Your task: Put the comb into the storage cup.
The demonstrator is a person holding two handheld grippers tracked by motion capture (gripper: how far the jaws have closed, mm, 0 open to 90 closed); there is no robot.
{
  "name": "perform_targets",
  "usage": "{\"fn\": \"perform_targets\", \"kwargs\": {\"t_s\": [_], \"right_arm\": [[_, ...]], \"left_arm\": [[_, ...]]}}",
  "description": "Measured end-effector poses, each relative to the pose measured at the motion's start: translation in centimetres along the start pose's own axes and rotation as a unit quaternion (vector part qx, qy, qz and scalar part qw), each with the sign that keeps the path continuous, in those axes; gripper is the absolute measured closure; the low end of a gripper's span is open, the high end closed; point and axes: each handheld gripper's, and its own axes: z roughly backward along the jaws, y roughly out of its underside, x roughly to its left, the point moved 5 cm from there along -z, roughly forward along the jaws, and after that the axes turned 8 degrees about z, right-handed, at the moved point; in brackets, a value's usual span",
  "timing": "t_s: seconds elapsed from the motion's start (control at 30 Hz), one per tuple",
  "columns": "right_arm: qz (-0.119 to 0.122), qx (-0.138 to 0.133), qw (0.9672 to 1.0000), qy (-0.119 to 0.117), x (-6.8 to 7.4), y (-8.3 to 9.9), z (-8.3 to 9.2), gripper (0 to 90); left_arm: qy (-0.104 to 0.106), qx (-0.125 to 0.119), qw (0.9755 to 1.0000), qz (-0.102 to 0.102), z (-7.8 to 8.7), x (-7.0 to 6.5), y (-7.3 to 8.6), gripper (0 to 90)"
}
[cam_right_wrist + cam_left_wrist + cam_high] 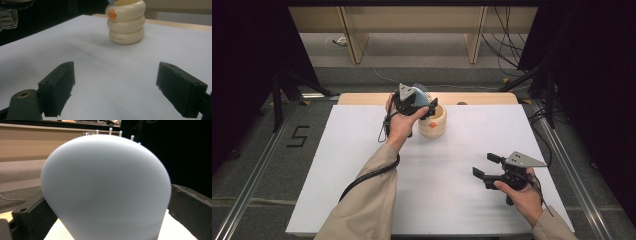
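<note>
From my seat at the remote station, both forearms wear loose beige sleeves (367, 200) with the cuffs ending at the wrists. Each gripper is matte black: the left gripper (424, 107), next to the cream ribbed holder (433, 122), carries a grey three-cornered plate with small holes, as does the right gripper (486, 165), nearer me than the holder. A black cable loops from each. The right one's blocky jaw pads have screw holes and a brass bushing.

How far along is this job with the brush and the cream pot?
Nearly done, it seems. The pale blue brush already stands in the cream pot, between the left gripper's wide-spread jaws. Left to do: draw that gripper away. The right gripper waits open over the table.
</note>
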Motion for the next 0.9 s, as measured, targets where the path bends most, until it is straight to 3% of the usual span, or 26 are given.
{"fn": "perform_targets", "kwargs": {"t_s": [0.6,0.9], "right_arm": [[-0.001,0.003,1.0000,-0.001,0.0,0.1,-0.1,16.1],[0.000,0.004,1.0000,0.000,0.0,0.1,-0.1,16.1]], "left_arm": [[0.002,0.003,0.9997,-0.023,1.5,-0.5,-0.4,0.0],[0.000,0.002,0.9998,-0.020,2.3,0.1,-0.6,0.0]]}}
